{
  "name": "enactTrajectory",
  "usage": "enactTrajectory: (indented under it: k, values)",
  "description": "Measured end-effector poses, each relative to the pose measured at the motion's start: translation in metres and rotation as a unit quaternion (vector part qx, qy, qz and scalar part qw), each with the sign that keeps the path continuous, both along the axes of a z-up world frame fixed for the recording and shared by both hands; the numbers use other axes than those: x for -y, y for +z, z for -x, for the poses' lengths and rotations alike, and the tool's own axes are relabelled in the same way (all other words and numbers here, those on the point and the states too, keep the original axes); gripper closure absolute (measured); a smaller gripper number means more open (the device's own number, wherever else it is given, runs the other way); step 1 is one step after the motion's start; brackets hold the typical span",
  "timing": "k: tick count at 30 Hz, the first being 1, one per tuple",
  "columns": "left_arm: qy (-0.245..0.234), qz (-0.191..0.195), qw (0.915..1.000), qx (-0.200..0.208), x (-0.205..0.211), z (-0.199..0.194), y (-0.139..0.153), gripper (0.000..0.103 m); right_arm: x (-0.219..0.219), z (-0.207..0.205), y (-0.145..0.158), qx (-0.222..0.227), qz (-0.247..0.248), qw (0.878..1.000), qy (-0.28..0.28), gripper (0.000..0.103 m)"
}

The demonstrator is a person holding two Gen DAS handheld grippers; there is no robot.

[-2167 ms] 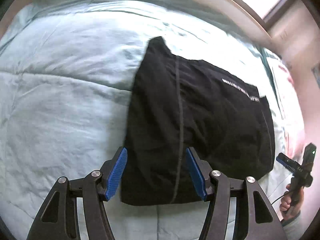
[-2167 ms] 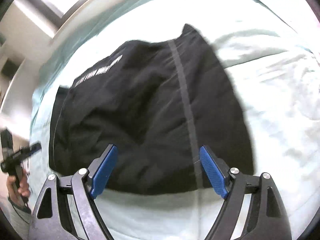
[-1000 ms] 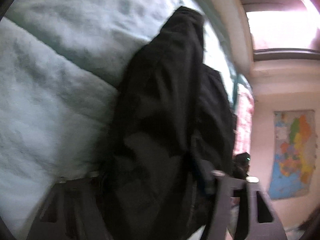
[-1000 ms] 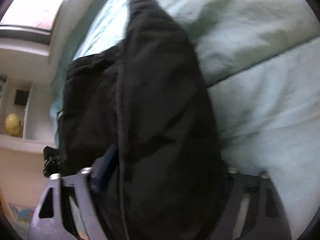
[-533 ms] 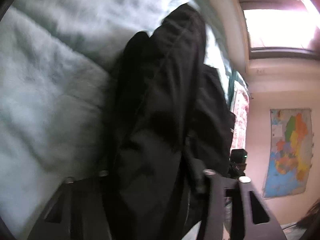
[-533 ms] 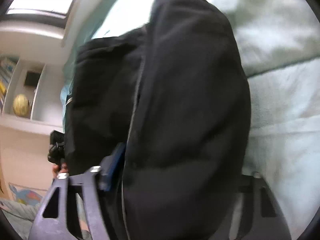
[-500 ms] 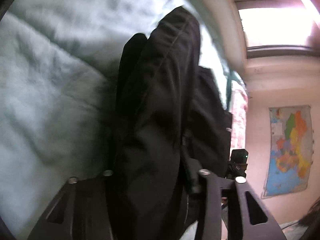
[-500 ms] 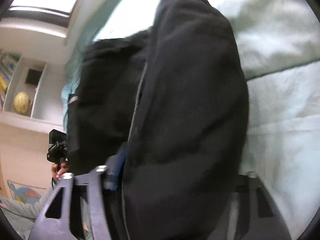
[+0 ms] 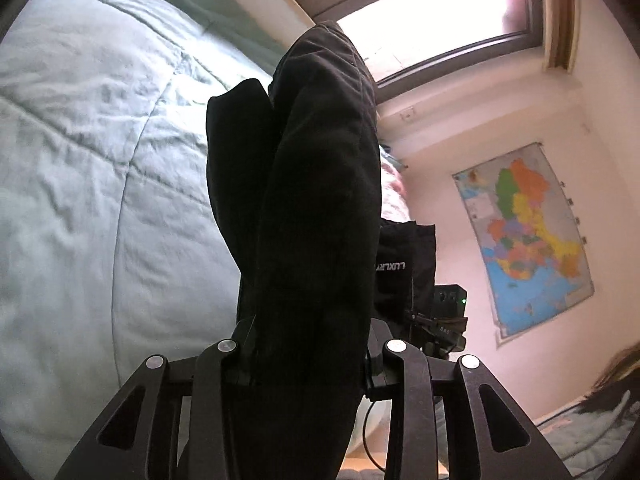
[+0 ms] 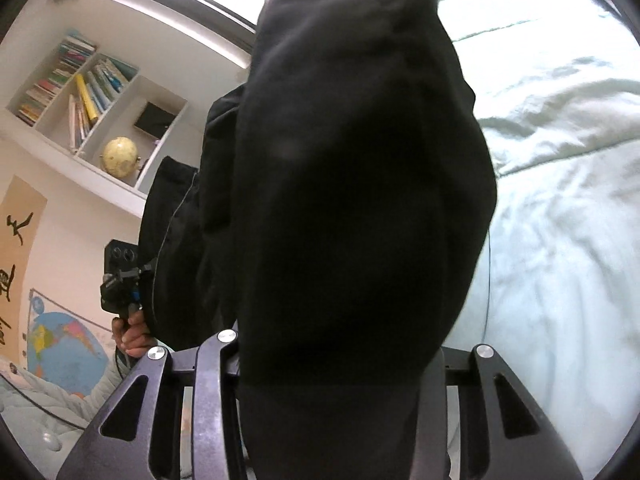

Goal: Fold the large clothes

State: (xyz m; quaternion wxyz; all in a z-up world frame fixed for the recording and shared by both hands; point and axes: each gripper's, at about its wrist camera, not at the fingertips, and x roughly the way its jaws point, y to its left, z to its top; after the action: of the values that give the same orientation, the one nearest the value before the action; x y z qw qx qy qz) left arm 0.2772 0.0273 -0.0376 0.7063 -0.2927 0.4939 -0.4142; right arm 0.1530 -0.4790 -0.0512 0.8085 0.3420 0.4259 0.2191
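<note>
A large black garment (image 9: 320, 200) hangs bunched in the air above the pale green quilt (image 9: 100, 160). My left gripper (image 9: 306, 338) grips one end, its jaws still closing with the thick cloth squeezed between them and hiding the pads. My right gripper (image 10: 340, 360) holds the other end of the garment (image 10: 352, 180) the same way, jaws closing on the fabric. Each gripper shows in the other's view: the right one (image 9: 444, 320) behind the cloth, the left one (image 10: 120, 284) held by a hand (image 10: 132, 332).
The quilt (image 10: 560, 220) covers the bed below. A window (image 9: 440, 20) is behind the bed. A coloured map (image 9: 528, 240) hangs on the pink wall. White shelves (image 10: 92, 92) hold books and a globe (image 10: 120, 156).
Both grippers went from open over the flat garment to shut on its near edge. They then rose and rolled, lifting the garment off the quilt so it hangs between them.
</note>
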Motion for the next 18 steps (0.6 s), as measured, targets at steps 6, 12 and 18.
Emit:
enactTrajectory:
  k: [6, 12, 18]
  values:
    - [0.002, -0.003, 0.9987, -0.051, -0.013, 0.045, -0.027, 0.067, -0.015, 0.055, -0.004, -0.038, 0.016, 0.999, 0.002, 0.057]
    - [0.028, -0.025, 0.9932, -0.11, -0.029, 0.083, -0.08, 0.067, -0.027, 0.09, -0.051, -0.104, 0.018, 0.994, 0.002, 0.057]
    - [0.106, -0.024, 0.9772, -0.182, -0.084, 0.097, -0.147, 0.056, -0.013, 0.104, -0.093, -0.148, 0.015, 0.988, -0.029, 0.052]
